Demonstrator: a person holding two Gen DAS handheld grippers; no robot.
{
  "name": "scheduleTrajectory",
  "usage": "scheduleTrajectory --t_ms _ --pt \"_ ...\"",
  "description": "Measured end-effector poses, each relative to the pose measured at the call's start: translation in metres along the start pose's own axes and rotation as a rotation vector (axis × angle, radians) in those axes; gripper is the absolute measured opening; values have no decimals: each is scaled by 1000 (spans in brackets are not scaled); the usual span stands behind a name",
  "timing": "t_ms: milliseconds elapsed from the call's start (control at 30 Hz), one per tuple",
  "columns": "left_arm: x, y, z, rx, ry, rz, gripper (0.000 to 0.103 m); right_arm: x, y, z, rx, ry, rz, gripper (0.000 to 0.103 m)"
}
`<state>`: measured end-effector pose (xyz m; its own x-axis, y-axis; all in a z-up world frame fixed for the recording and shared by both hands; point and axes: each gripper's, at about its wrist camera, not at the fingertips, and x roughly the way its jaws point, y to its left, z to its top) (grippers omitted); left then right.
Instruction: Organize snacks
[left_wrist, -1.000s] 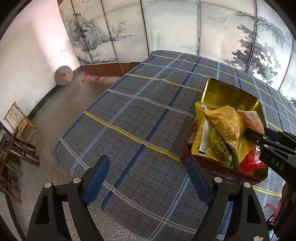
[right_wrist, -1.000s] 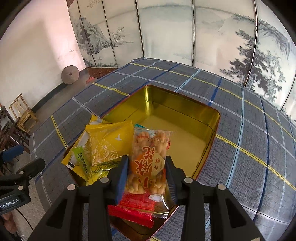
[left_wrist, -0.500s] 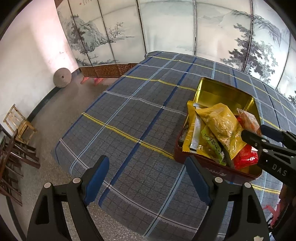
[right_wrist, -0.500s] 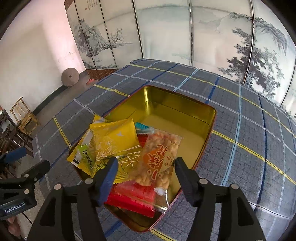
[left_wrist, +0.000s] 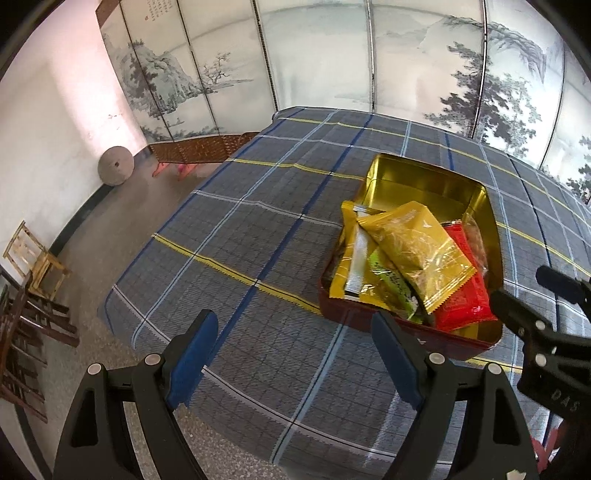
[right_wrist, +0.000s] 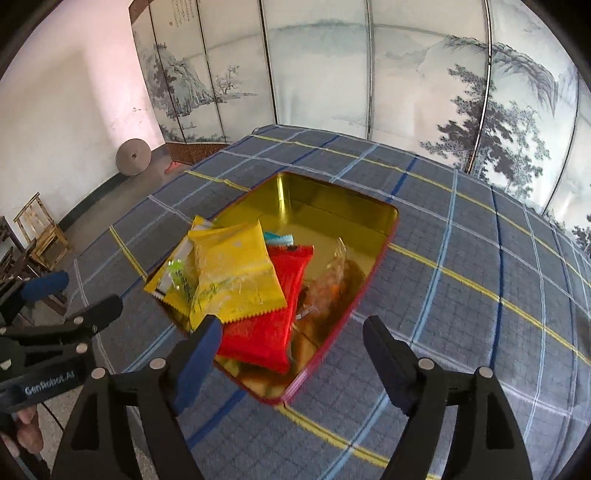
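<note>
We list a red tin with a gold inside, lidless, resting on a blue plaid cloth that covers the tabletop. It lies just ahead of our right tongs and ahead and to the right of our left tongs. Contents, all at the end of the tin nearest the tongs: a yellow snack packet on top; a red snack packet under it, its near end between the right fingers in that view; a clear packet of orange snacks lying loose on the gold floor beside the red one, blurred; a green-printed packet and a gold-and-silver packet propped against the tin's left wall; a teal wrapper edge behind the yellow packet. The far half of the tin is bare gold. The right tongs have just been opening and stand apart, pressing on nothing. The left tongs stand apart over bare cloth, with nothing between them. A painted folding screen stands beyond the tabletop, and wooden chairs stand far left.
</note>
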<state>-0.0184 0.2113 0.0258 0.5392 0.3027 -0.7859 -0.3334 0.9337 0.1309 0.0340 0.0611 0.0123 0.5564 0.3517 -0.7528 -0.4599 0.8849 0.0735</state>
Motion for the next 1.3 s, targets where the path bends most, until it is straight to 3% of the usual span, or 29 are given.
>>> scheduleTrajectory --t_ms 367,1300 --pt "-8 -18 0 34 -13 -5 82 -12 -6 -15 -2 0 -49 81" --pt "-11 -31 -1 47 -6 -12 83 -6 -10 -27 -9 50 -49 81"
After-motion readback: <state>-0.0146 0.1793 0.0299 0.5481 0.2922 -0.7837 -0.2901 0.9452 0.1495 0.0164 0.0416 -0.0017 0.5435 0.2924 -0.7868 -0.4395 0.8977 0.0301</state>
